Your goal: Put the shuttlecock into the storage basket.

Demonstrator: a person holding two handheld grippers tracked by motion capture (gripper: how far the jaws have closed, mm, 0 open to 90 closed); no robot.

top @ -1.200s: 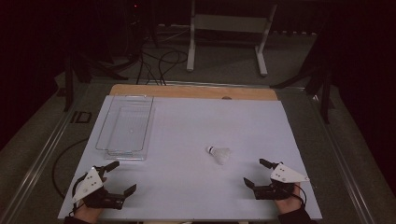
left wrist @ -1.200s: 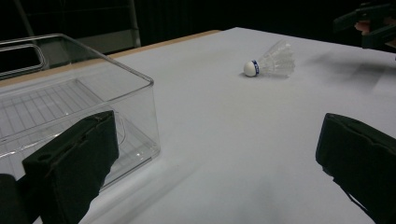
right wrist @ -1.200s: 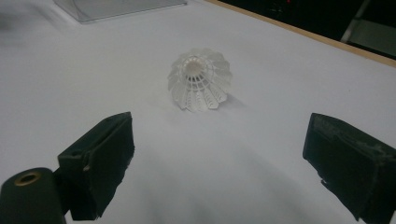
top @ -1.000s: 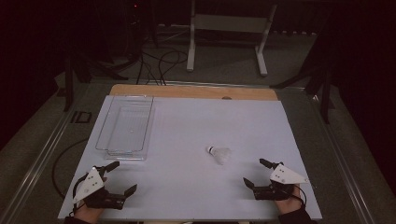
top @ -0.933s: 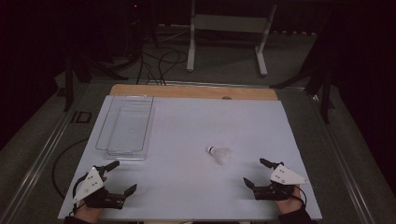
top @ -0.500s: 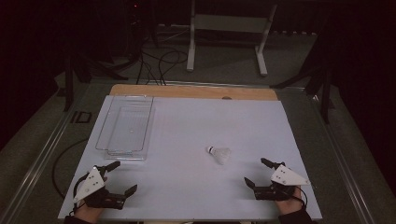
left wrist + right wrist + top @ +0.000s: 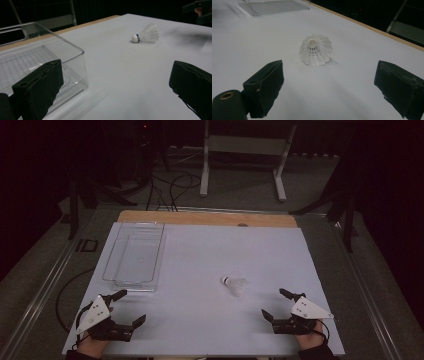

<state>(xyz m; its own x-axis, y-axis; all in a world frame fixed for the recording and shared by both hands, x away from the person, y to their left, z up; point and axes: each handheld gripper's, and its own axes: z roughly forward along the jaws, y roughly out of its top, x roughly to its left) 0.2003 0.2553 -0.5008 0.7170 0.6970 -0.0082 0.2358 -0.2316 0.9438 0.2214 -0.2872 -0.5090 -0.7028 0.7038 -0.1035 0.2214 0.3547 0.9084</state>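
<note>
The left gripper sits low at the near left corner, held by the person's left hand, its jaws spread wide and pointing toward the far right. The right gripper sits at the near right, gripped by the right hand, its jaws likewise wide apart and aimed toward the far left. Both grippers hold nothing.
</note>
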